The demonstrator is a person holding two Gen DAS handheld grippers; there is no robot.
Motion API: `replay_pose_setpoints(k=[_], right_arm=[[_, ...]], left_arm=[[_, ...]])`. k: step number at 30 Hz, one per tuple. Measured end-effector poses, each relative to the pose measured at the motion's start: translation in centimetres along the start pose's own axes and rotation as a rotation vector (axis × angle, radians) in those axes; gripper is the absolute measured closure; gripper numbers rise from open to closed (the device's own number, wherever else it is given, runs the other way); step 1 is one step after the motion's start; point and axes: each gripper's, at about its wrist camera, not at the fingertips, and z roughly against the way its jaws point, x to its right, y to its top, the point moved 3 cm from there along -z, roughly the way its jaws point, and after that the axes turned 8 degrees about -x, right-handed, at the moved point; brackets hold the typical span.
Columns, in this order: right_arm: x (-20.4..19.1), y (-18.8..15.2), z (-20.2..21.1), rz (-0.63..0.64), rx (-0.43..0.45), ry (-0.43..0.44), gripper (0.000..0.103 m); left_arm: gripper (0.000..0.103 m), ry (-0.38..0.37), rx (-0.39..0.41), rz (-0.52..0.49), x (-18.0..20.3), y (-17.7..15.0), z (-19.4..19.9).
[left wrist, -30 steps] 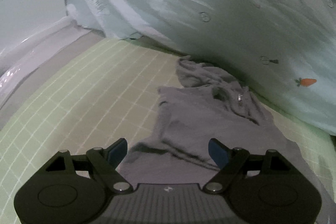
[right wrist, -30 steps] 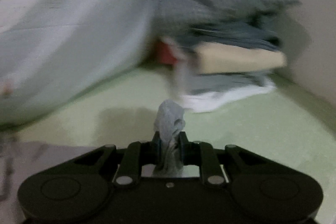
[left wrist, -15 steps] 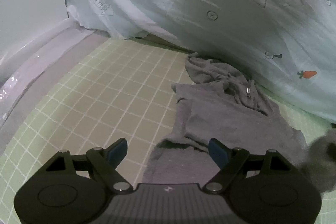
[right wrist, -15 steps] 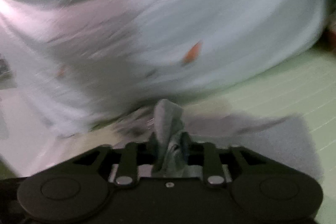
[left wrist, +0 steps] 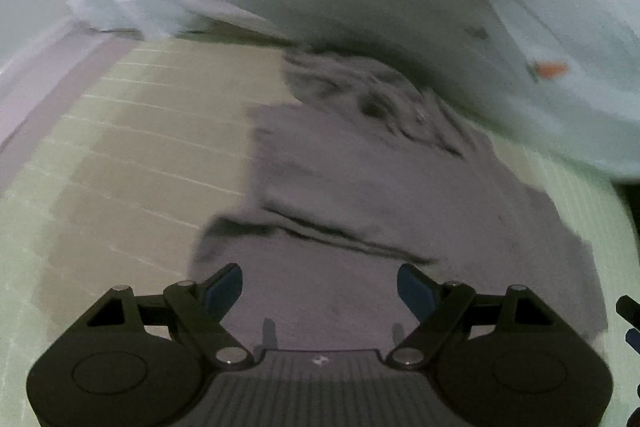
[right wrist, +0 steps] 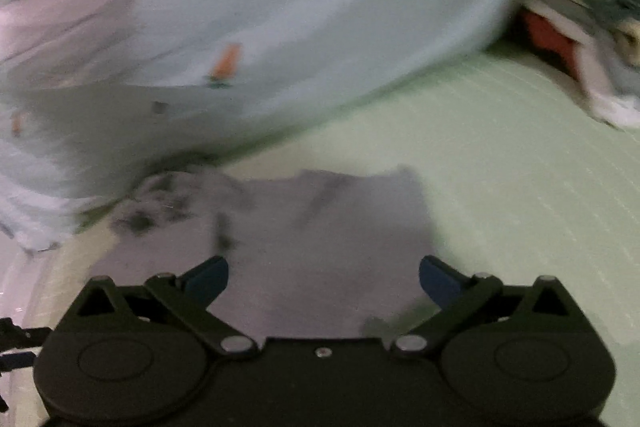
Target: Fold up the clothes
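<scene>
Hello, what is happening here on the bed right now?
A person is folding a grey garment on the green checked sheet, with tongs in each hand. The right tongs have just been opening and nothing is between them now. The left tongs hover open over the near part of the cloth. A pale carrot-print quilt lies bunched behind.
</scene>
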Motion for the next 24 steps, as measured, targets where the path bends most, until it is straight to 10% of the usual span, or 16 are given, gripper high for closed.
replay_pose_setpoints(k=[11, 14, 16, 24], right_arm=[[8.1, -1.5, -1.5, -0.156, -0.096, -0.141, 0.000], [8.1, -1.2, -2.3, -0.151, -0.108, -0.131, 0.000], [7.8, -1.1, -2.8, -0.140, -0.118, -0.126, 0.000], [6.4, -1.3, -3.3, -0.098, -0.142, -0.126, 0.000]], left_arm=[[0.023, 0.063, -0.213, -0.093, 4.6, -0.8, -6.9], [0.042, 0.064, -0.223, -0.126, 4.9, -0.7, -7.6], [0.095, 0.024, -0.214, -0.160, 5.2, -0.6, -7.2], [0.095, -0.037, -0.097, -0.215, 5.8, 1.1, -2.8]])
